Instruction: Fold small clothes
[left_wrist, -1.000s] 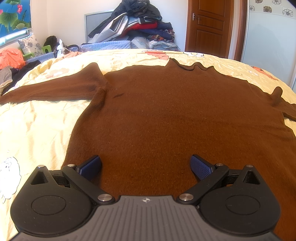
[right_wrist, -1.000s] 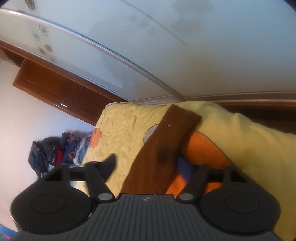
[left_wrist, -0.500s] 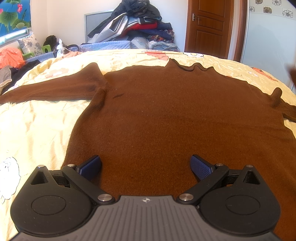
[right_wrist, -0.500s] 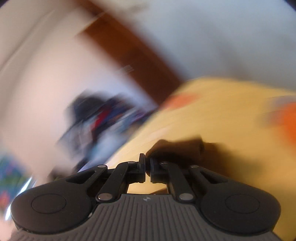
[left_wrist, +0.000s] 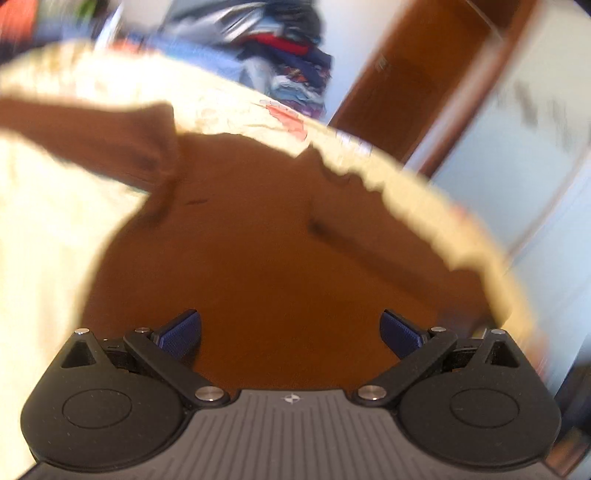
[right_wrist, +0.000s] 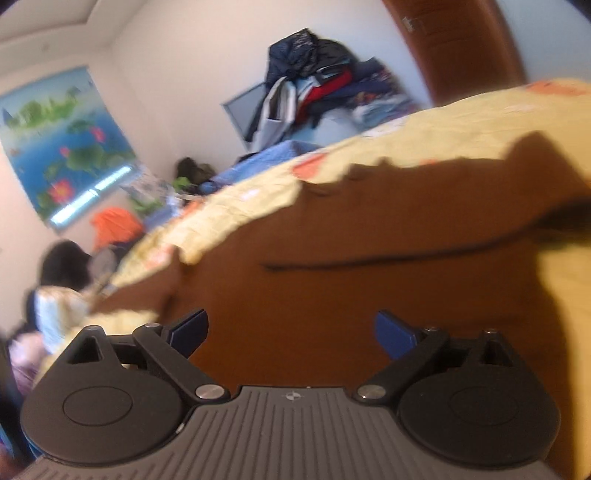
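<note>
Nearest my cameras, the left gripper (left_wrist: 290, 334) has its blue-padded jaws spread wide with nothing between them, and the right gripper (right_wrist: 291, 334) has its jaws opening, likewise empty, both poised over cloth. Beneath them I see the brown knitted sweater (left_wrist: 258, 251) spread flat on the pale yellow printed bedsheet (right_wrist: 461, 122), its right sleeve (right_wrist: 424, 236) folded across the body. Beyond stand a heap of dark mixed clothes (right_wrist: 317, 77) and a brown wooden door (left_wrist: 417, 74).
</note>
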